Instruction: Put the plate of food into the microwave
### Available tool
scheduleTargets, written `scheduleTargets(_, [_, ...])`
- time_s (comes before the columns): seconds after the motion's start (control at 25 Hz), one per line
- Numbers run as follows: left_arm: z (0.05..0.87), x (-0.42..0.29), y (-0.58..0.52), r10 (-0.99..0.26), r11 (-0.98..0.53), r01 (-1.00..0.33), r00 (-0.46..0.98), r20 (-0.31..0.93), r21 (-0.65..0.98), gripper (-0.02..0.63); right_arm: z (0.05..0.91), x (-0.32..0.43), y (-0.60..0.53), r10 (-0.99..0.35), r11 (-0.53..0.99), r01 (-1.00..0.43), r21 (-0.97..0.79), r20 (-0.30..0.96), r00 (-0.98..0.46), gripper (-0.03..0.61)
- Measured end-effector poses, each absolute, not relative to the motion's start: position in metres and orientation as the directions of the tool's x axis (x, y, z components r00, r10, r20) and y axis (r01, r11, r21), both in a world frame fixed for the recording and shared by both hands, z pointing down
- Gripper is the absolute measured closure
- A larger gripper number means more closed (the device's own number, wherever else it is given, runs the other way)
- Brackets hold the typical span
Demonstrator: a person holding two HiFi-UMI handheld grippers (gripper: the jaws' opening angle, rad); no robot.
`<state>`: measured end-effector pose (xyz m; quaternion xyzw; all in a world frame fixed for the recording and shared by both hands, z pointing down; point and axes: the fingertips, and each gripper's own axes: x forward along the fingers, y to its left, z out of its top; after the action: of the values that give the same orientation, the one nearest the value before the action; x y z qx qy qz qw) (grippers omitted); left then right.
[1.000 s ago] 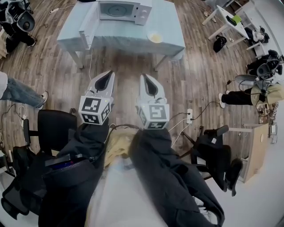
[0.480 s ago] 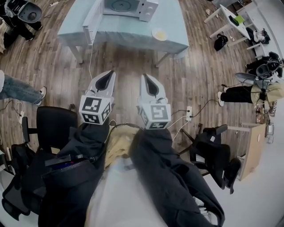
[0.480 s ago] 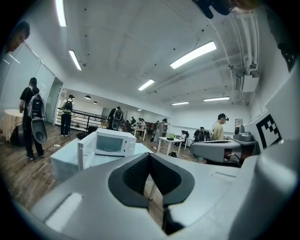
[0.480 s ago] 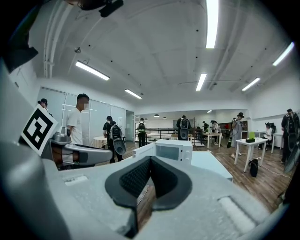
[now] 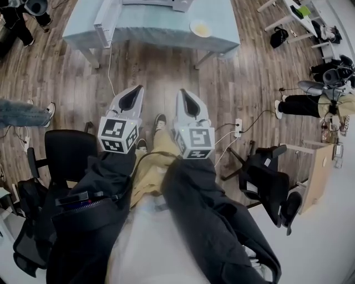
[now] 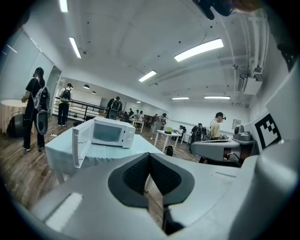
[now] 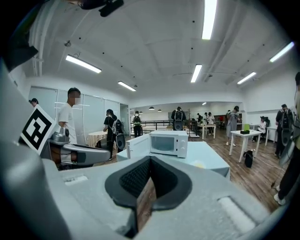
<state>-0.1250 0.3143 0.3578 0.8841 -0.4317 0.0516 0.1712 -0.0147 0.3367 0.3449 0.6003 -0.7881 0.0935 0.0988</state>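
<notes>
The left gripper [image 5: 137, 89] is keeping its two jaws pressed together at the tips, with nothing between them; in the left gripper view [image 6: 149, 155] only bare floor is showing through the slit below the meeting pads. The right gripper [image 5: 182, 91] is likewise holding its jaws closed and gripping nothing, as the right gripper view [image 7: 150, 159] is showing. Both are pointing toward twelve o'clock in the head view, side by side and apart, each carried at the end of a dark sleeve [image 5: 105, 183].

The wooden floor [image 5: 166, 72] is lying under them, and a shoe [image 5: 160, 120] is showing between the two grippers. A black chair [image 5: 66, 155] is standing at nine o'clock of the left gripper.

Well apart, at twelve o'clock, a table [image 5: 222, 41] covered in pale blue cloth is standing. The plate of food [image 5: 201, 28] is sitting on it near its front right part, at about one o'clock from the right gripper, outside the microwave [image 5: 166, 3] and apart from it. The microwave is standing at the back of the table with its door [image 6: 76, 145] hanging wide open to the left. Several people [image 7: 112, 129] are standing in the room behind.
</notes>
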Motion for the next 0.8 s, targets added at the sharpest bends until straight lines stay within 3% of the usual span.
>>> scheduleTargets(0.8, [0.329, -0.024, 0.133, -0.798, -0.542, -0.824, 0.566, 0.207, 0.162, 0.617, 0.326, 0.073, 0.150, -0.918, 0.352, -0.934, -0.056, 0.176, -0.356, 0.583])
